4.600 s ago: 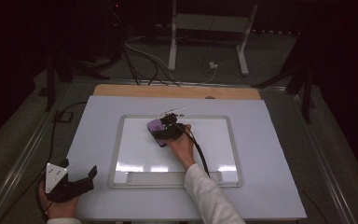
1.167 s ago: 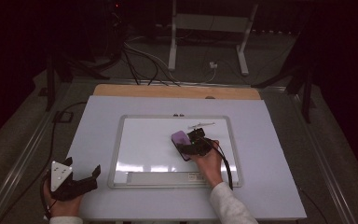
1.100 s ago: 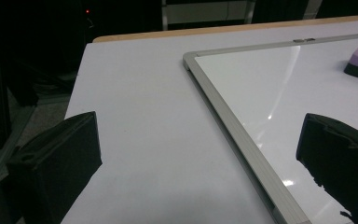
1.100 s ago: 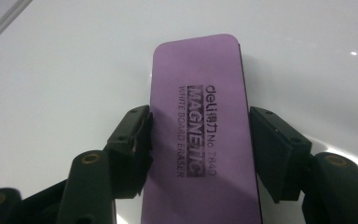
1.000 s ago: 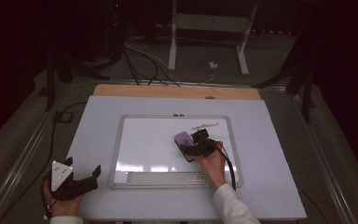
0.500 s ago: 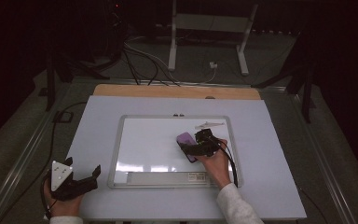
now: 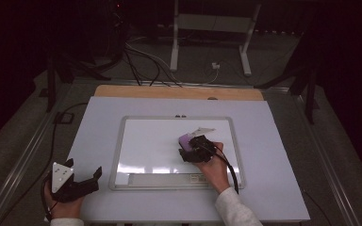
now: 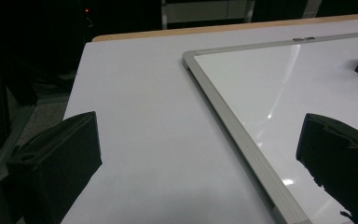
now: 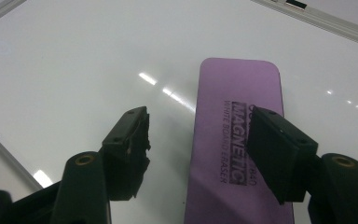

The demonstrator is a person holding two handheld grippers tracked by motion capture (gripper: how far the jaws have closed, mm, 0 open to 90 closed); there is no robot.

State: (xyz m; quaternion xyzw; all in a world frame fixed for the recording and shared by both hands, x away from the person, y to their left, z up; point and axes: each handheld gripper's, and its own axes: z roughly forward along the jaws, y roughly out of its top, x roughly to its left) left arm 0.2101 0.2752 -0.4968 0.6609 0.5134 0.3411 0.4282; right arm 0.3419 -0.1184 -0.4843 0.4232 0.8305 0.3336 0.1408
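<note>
The right gripper (image 9: 196, 135) hangs wide over the eraser (image 9: 237, 140), near the whiteboard's (image 7: 122, 141) right edge. The left gripper (image 7: 82, 176) rests wide at the table's (image 7: 273, 188) near-left corner.

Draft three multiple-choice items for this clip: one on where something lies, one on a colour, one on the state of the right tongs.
1. Where does the eraser lie?
A. on the whiteboard
B. on the bare table beside the board
C. on the floor

2. What colour is the eraser's top?
A. green
B. purple
C. yellow

3. How do the right tongs stand?
A. shut on the eraser
B. shut on nothing
C. open, one jaw over the eraser

Answers: 1 A, the white surface inside the frame surrounds it. 2 B, the right gripper view shows a purple top with dark print. 3 C, a wide gap separates the jaws.
</note>
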